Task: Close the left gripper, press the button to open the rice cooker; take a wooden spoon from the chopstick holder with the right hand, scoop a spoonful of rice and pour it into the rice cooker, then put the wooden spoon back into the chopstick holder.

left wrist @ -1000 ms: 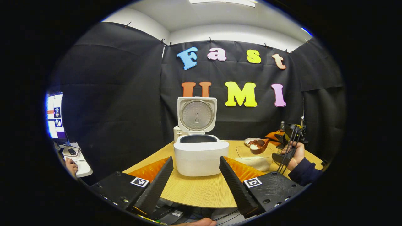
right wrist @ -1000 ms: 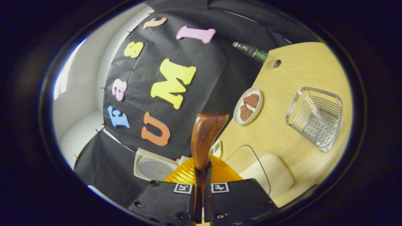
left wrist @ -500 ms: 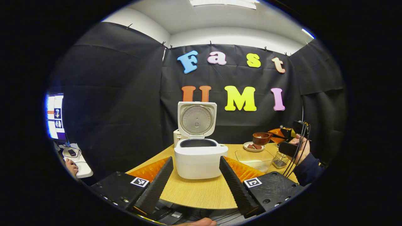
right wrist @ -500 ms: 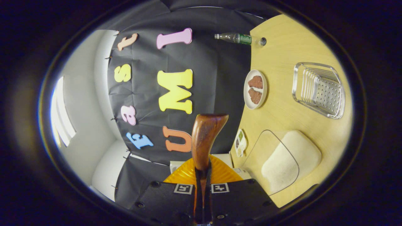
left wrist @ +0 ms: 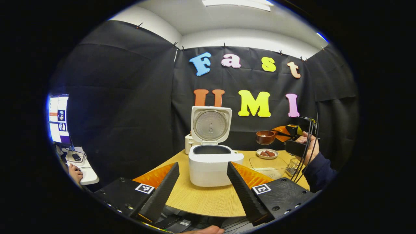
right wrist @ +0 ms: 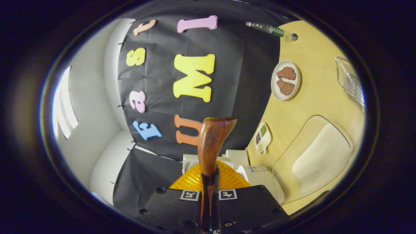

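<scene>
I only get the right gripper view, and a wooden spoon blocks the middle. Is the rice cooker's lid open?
Observer: Yes. In the left gripper view the rice cooker has its lid standing upright, with the pot's mouth exposed.
Operator: Is the spoon over the pot yet?
Observer: No. The wooden spoon, clamped in the right gripper, hangs in the air off to the cooker's side.
Operator: What is the other gripper doing?
Observer: The left gripper is open, fingers spread and holding nothing, pointing at the cooker.
</scene>
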The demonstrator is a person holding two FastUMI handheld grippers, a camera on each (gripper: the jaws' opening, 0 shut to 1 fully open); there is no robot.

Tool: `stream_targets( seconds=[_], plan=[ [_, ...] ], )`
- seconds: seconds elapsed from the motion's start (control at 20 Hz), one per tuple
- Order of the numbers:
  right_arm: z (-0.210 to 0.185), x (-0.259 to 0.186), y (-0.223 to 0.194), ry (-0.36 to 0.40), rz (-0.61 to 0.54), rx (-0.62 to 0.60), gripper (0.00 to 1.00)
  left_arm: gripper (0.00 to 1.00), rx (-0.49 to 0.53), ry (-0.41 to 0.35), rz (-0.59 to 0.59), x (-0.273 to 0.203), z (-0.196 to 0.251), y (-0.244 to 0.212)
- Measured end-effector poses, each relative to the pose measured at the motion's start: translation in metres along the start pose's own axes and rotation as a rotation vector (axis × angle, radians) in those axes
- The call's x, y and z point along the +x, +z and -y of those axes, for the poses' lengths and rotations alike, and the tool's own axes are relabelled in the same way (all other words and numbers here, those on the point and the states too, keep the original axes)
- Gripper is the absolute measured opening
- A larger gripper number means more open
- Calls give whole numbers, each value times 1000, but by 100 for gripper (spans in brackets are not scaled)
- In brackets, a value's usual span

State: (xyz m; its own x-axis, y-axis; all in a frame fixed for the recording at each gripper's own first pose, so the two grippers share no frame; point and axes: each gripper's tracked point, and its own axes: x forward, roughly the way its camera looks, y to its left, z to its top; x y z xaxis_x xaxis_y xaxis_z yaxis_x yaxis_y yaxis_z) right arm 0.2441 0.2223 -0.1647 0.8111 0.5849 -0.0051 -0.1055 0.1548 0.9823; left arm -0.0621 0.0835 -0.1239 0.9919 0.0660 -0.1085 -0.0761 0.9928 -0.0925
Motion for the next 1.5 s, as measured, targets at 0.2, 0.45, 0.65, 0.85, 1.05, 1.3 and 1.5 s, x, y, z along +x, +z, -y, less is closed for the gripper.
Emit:
stream_targets(
  seconds=[0.2,0.45,0.65,0.85,1.05,1.3,1.5],
  plan=[
    [-14,29,-25,-3,-43,-61,7,94,6,33,12,6,-14,8],
    [-33,75,-60,-23,-88,-230,7,94,15,72,-2,15,-32,14],
    [-29,111,-88,-72,-121,-389,8,94,-8,118,-13,22,-46,17],
    [-20,147,-101,-123,-148,-562,8,94,-17,144,-27,22,-53,17],
    [-12,169,-115,-184,-196,-814,8,94,-18,153,-42,29,-54,15],
    [-24,184,-136,-151,-196,-1125,8,94,1,147,-31,44,-47,21],
    [-35,187,-156,-84,-207,-1364,8,94,0,157,-56,48,-52,13]
  ],
)
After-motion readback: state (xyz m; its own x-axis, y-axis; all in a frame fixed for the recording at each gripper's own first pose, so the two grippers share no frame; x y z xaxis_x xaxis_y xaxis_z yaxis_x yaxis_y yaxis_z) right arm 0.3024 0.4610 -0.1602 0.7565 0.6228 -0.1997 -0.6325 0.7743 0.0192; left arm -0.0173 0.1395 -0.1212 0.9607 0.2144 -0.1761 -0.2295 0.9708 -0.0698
